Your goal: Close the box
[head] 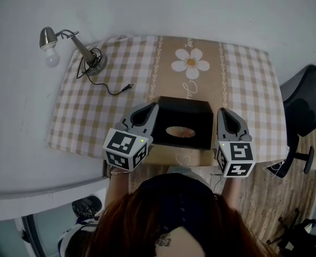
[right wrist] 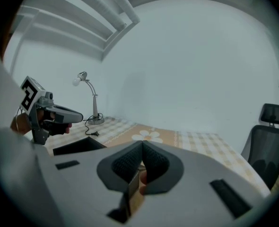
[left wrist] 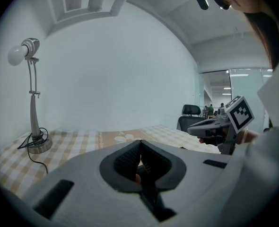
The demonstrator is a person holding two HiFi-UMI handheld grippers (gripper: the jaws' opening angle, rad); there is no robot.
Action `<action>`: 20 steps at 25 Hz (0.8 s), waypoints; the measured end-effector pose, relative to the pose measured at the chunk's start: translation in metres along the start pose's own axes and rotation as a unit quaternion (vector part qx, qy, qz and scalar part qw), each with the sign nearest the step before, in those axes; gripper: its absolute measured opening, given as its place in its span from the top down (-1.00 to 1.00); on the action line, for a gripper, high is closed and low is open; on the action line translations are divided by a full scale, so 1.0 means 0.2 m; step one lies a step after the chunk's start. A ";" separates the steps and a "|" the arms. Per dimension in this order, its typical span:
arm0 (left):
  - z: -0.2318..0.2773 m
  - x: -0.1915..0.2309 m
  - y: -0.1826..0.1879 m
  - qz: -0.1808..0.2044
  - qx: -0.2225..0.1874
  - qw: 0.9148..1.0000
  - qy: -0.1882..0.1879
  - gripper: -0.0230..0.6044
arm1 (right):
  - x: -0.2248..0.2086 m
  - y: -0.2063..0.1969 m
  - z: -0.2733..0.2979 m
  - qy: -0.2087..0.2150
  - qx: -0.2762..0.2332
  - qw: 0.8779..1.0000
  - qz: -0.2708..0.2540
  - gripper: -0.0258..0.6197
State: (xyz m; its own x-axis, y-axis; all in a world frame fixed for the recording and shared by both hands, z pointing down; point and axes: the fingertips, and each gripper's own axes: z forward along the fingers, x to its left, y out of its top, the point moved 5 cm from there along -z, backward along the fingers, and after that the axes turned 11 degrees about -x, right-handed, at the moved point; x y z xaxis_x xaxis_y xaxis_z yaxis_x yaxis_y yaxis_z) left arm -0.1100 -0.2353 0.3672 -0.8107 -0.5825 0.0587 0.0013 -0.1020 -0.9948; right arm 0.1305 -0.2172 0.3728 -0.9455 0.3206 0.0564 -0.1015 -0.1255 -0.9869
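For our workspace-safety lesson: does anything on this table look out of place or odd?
Only the lamp's cable: it trails loose over the checked cloth, its plug lying unconnected. The lamp stands upright; nothing looks spilled or damaged.

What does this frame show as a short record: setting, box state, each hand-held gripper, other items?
setting: table with a checked cloth with a daisy print
box: black box, open, tan flap lying toward the person
inside box: pale oval thing, cannot tell what
left hand-held gripper: at the box's left side, jaws together
right hand-held gripper: at the box's right side, jaws together
other: desk lamp at far left, its plug loose on the cloth; office chair at right
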 end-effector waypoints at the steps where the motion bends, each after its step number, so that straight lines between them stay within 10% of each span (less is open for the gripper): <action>1: 0.01 0.01 -0.01 -0.001 0.002 1.000 0.002 0.86 | -0.01 -0.01 0.01 0.002 0.003 1.000 0.007 0.87; 20: 0.05 0.15 -0.20 -0.046 0.078 0.996 0.021 0.86 | -0.08 -0.26 0.13 0.048 0.093 0.992 0.067 0.87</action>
State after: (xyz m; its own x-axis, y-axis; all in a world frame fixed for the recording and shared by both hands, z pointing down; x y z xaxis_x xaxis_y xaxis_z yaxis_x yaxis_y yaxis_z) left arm -0.1292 -0.2573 0.4089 -0.8356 -0.5304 0.1429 0.0134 -0.2796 -0.9600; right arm 0.1422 -0.2399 0.4276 -0.9212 0.3766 -0.0976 -0.0405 -0.3423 -0.9387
